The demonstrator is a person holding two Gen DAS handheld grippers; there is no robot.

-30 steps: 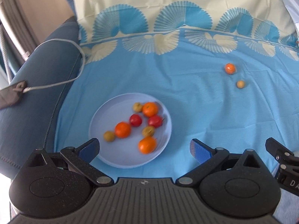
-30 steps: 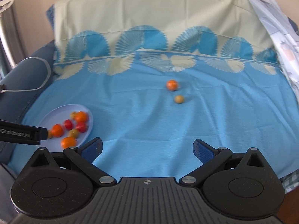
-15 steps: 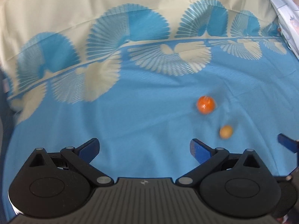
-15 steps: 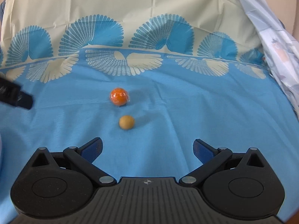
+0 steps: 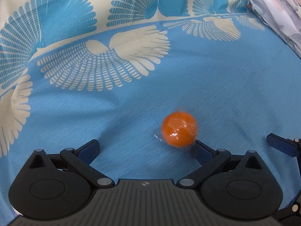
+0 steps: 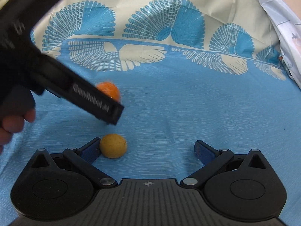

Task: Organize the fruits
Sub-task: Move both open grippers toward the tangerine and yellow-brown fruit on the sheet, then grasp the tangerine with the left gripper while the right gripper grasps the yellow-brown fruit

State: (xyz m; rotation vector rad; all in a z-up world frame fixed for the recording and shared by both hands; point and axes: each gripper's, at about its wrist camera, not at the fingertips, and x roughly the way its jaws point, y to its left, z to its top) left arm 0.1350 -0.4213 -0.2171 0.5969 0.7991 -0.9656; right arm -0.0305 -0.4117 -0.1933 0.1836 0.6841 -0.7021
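Presently, the left gripper has its jaws spread wide and empty, with the orange fruit lying on the blue patterned cloth just ahead of the gap and close against the inner side of its right finger; contact cannot be confirmed. The right gripper is likewise wide apart and holds nothing, the small yellow fruit sitting between its fingers, hard against the left fingertip. Ahead and to its left, the other gripper's black body partly covers the orange fruit, with a hand gripping it.
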